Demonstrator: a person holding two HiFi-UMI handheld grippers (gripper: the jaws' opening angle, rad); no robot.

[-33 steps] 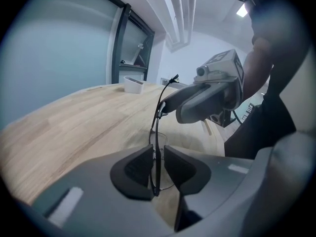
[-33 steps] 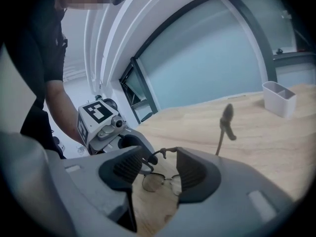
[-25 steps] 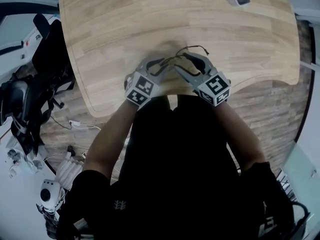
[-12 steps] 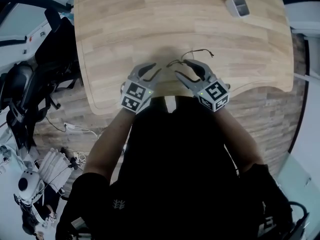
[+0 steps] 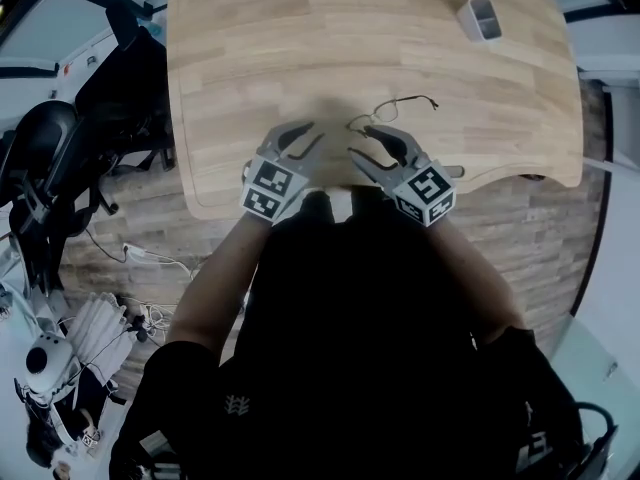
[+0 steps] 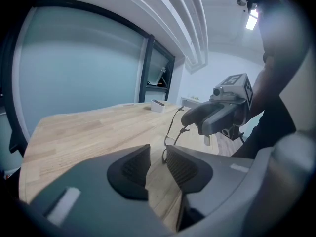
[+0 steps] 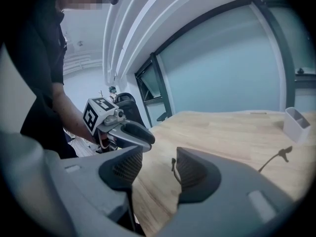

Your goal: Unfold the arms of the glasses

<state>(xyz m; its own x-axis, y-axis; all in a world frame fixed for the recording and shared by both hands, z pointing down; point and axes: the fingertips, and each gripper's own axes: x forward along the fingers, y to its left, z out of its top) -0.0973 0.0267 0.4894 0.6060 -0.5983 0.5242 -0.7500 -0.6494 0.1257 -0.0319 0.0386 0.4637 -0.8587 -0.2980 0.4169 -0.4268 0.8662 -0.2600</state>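
Hovering near glasses (image 5: 383, 109), left gripper (image 5: 311, 136) and right gripper (image 5: 360, 141) hold jaws spread — tray (image 5: 472, 14) beyond.

Table (image 5: 300, 48): light wood, visible grain, matt finish. Glasses (image 5: 395, 108) on it are thin dark wire that looks like metal; the small tray (image 5: 481, 18) at the table's far corner is smooth white plastic. Shells of left gripper (image 5: 308, 136) and right gripper (image 5: 361, 140) are matt grey plastic, pads (image 6: 182, 167) black and ribbed.
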